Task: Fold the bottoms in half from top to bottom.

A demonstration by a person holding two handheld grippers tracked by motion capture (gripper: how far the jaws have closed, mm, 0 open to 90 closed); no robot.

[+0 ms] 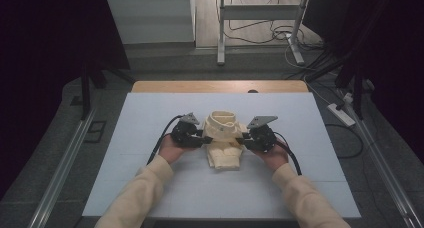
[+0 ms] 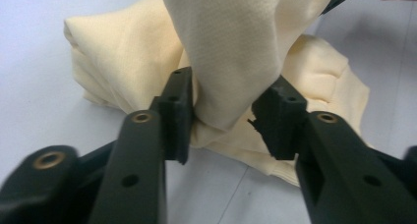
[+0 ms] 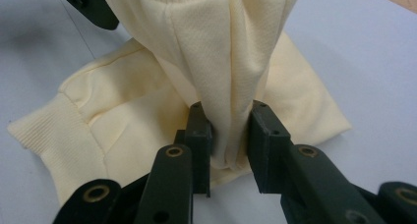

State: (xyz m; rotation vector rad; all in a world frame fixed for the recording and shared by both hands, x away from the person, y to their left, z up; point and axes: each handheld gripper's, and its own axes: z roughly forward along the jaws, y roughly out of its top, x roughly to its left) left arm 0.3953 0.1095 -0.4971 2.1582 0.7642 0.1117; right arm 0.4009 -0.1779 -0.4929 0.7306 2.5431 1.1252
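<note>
Mid-table on the white sheet [image 1: 150, 188], I pinch the pale yellow knitted sweater [image 1: 223, 144] from both sides: left gripper [image 1: 202, 139] and right gripper [image 1: 242, 138] each clamp a fold; raising them level should keep the folded cloth from slumping

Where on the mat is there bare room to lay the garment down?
The mat is bare left of the left claw, right of the right claw, behind the garment and in front between the sleeves. Only the middle is crowded.
</note>
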